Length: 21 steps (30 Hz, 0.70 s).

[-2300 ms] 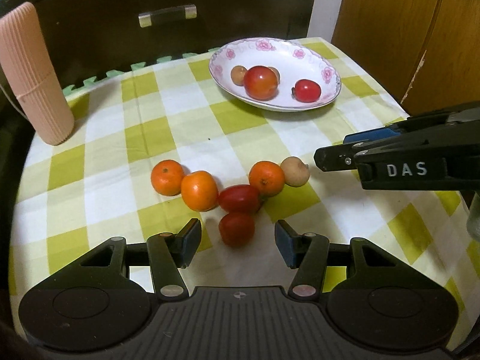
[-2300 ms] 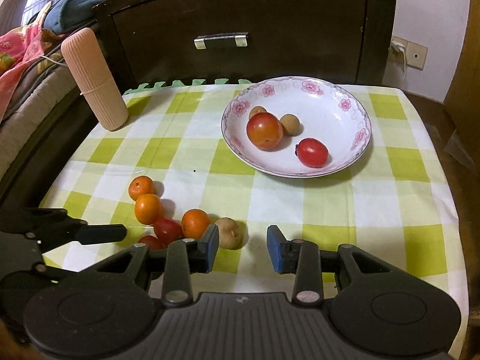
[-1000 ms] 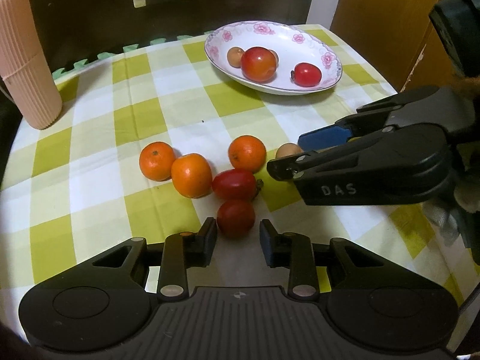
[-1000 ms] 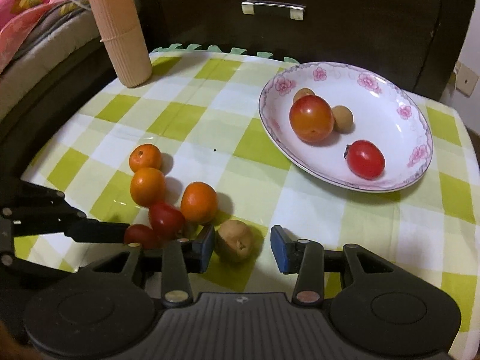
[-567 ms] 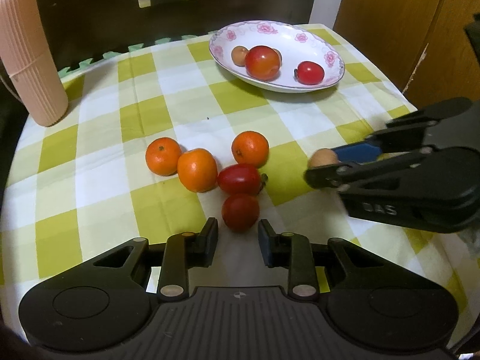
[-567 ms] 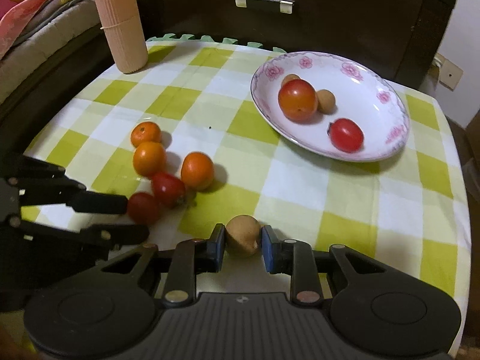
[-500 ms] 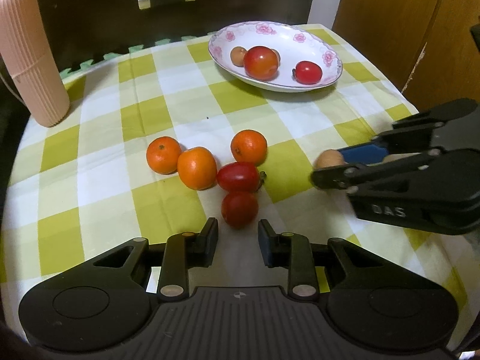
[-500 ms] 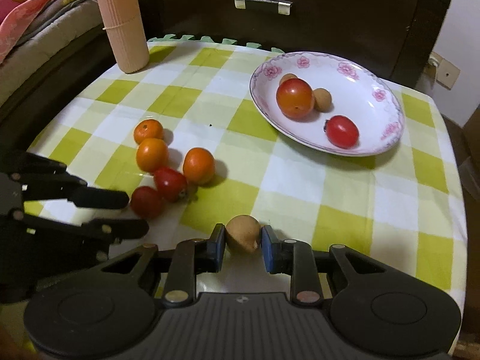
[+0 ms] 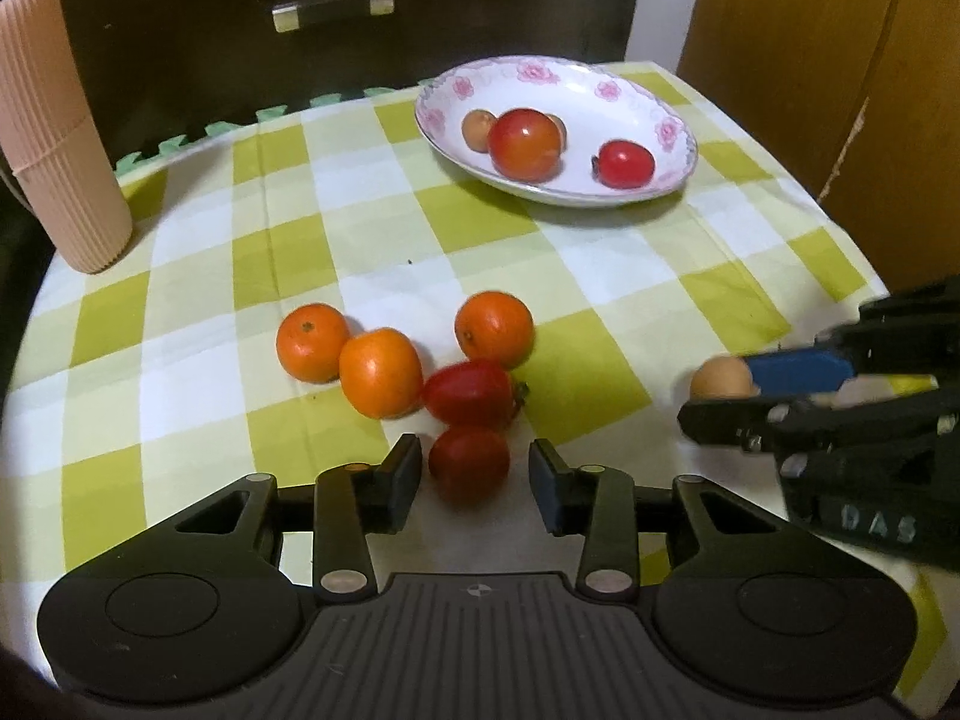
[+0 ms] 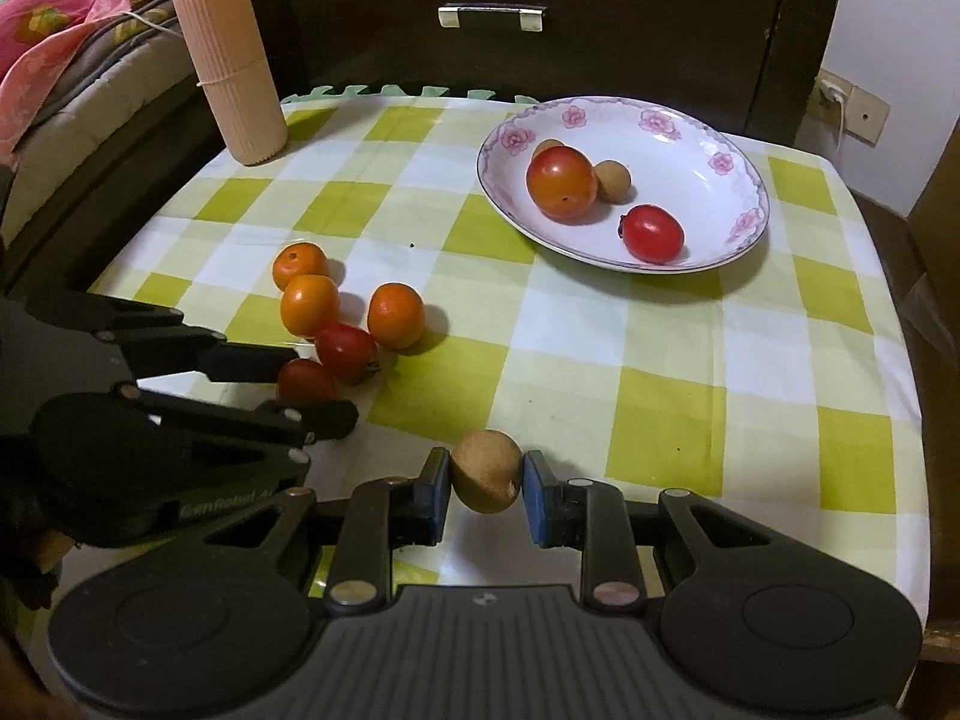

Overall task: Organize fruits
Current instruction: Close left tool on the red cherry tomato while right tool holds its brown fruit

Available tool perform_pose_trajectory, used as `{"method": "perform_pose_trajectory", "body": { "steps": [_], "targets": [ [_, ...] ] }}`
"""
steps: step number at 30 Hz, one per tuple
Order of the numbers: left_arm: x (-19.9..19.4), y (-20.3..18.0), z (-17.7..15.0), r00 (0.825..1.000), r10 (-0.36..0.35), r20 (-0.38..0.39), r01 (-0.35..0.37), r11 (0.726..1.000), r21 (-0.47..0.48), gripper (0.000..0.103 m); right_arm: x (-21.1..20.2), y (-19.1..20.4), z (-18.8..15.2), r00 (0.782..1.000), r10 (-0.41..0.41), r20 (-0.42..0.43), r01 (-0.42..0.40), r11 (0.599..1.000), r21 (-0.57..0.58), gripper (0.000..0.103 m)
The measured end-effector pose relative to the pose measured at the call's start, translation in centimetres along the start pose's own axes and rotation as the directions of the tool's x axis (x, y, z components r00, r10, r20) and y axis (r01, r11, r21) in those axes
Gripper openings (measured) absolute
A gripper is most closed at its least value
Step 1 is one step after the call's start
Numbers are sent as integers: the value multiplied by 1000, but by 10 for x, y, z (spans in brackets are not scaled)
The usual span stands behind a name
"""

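Left wrist view: left claw (image 9: pixel 474 474) released, straddling the nearest tomato (image 9: pixel 469 462) on the checked surface (image 9: pixel 198 300); centre it before clenching, since a second tomato (image 9: pixel 470 393) sits just beyond.

Right wrist view: right claw (image 10: pixel 485 489) grasps a longan (image 10: pixel 486 471) near the surface's front edge; carry it high over open cloth to the plate (image 10: pixel 735 177), setting down clear of the rim.

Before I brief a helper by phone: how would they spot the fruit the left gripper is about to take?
On the checked tablecloth, find the fruit cluster. The nearest red tomato lies between the open left gripper; alone in front, rounder than its oblong neighbour.
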State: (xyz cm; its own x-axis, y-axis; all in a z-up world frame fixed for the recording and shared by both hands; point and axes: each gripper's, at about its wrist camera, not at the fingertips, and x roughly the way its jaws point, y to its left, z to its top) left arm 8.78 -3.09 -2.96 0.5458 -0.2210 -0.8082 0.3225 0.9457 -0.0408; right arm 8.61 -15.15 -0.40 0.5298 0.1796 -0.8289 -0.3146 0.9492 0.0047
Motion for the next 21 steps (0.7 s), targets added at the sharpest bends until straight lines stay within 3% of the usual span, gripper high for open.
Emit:
{"method": "perform_pose_trajectory", "body": {
  "steps": [2, 4, 15, 21],
  "targets": [
    [0, 0, 1, 1000, 13, 3, -13, 1000, 3, 36, 2, 1, 0, 1000, -2, -2, 2, 1000, -5, 25],
    [-1, 1, 0, 1000, 13, 4, -13, 1000, 6, 36, 4, 2, -1, 1000, -6, -4, 6, 1000, -9, 25],
    [-20, 1, -19, 1000, 2, -28, -2, 1000, 2, 36, -1, 10, -17, 1000, -4, -20, 3, 999, -39, 25],
    [-21, -9, -28, 999, 23, -31, -21, 998, 52, 40, 2, 12, -28, 1000, -18, -25, 16, 998, -54, 25]
  ]
}}
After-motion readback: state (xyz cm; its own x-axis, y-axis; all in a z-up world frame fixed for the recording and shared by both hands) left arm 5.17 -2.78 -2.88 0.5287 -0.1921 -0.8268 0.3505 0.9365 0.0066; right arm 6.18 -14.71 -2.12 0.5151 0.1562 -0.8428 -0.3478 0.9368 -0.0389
